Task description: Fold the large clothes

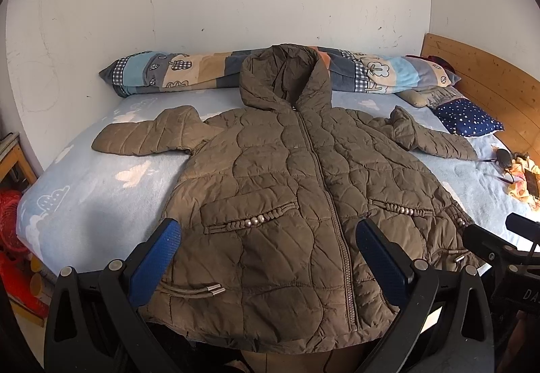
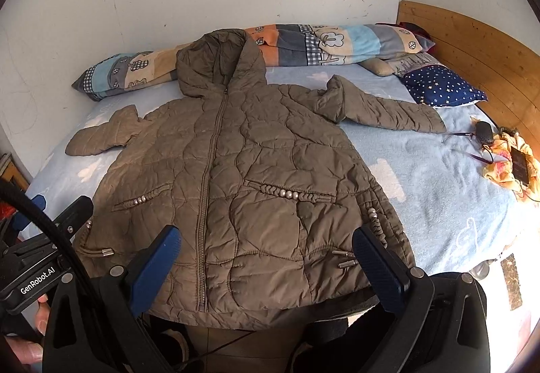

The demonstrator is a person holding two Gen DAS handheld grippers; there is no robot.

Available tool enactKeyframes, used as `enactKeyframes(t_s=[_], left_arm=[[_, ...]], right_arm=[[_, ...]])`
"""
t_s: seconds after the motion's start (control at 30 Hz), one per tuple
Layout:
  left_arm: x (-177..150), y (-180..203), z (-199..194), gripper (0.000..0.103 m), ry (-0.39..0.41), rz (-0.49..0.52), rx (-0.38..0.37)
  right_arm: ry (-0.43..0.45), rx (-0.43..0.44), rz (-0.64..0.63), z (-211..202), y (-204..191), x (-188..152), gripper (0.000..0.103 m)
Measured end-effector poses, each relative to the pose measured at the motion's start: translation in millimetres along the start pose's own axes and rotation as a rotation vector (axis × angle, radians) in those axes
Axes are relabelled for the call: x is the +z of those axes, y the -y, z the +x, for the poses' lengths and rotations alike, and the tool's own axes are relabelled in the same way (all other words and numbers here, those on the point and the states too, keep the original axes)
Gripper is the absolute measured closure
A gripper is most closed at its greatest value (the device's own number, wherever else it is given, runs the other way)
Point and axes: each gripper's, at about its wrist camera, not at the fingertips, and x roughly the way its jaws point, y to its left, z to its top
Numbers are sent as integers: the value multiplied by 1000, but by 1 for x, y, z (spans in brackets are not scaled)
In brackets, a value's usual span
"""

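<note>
Both tongs stand wide and hold nothing. The left gripper (image 1: 266, 245) hangs over the hem of the coat (image 1: 290, 191), its left finger (image 1: 158, 255) at the coat's left edge. The right gripper (image 2: 266, 251) hangs over the hem too, toward the coat's right side. The coat lies flat, front up and zipped, on the bed (image 1: 84, 197), unfolded. Its long axis runs straight away from the tongs, hem nearest, hood (image 1: 283, 76) farthest against the rolled quilt (image 1: 168, 73). Each sleeve sticks out sideways: left sleeve (image 1: 145, 133) nearer the left gripper, right sleeve (image 2: 381, 110) nearer the right.
</note>
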Motion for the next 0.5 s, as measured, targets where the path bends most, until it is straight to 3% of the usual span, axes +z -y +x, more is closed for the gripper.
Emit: enactKeyframes(t_s=[0.33,0.5], left_arm=[[1,7,9,0,-15,22,0],[33,3,22,0,34,44,19]], right_arm=[[-21,6,21,11,11,-2,0],[1,12,92,14,42,10,0]])
